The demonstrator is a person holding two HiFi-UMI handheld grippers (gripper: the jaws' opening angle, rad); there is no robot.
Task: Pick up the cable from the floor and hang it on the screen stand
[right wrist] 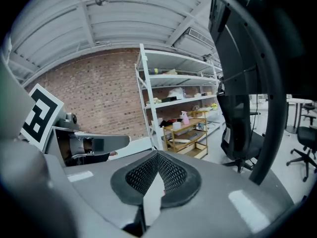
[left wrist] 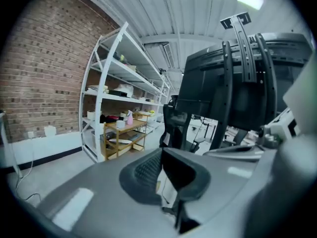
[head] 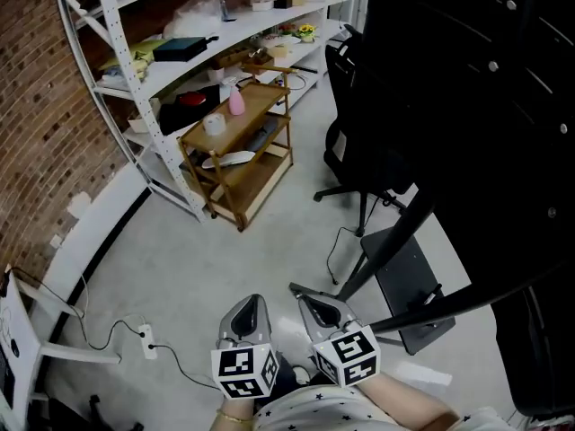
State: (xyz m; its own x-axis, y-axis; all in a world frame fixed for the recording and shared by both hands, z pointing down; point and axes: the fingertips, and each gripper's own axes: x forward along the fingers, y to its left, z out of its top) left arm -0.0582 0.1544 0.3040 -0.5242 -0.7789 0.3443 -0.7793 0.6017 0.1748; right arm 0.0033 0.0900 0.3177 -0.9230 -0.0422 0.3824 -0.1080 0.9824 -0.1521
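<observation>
Findings, left to right.

1. A power strip [head: 147, 339] with its thin cord lies on the floor to the left of the left gripper [head: 253, 305], close by but not touching.
2. Left gripper: low and near the body, pads pressed together with nothing between them. The left gripper view [left wrist: 162, 152] shows the same closed, empty state.
3. Right gripper [head: 301, 293]: just beside the left one at the same height, jaws fully together and empty. Its own view [right wrist: 157, 155] confirms this.
4. A black cable [head: 329, 257] lies loose on the floor ahead and slightly right of the right gripper, well apart from it. It curls beside the foot of the screen stand [head: 395, 241].

Assessment: pick-up has not begun. Both grippers appear carried closed simply for the approach, and one must open before reaching down. I judge the black cable to be the task's thing, but this is not certain.
</observation>
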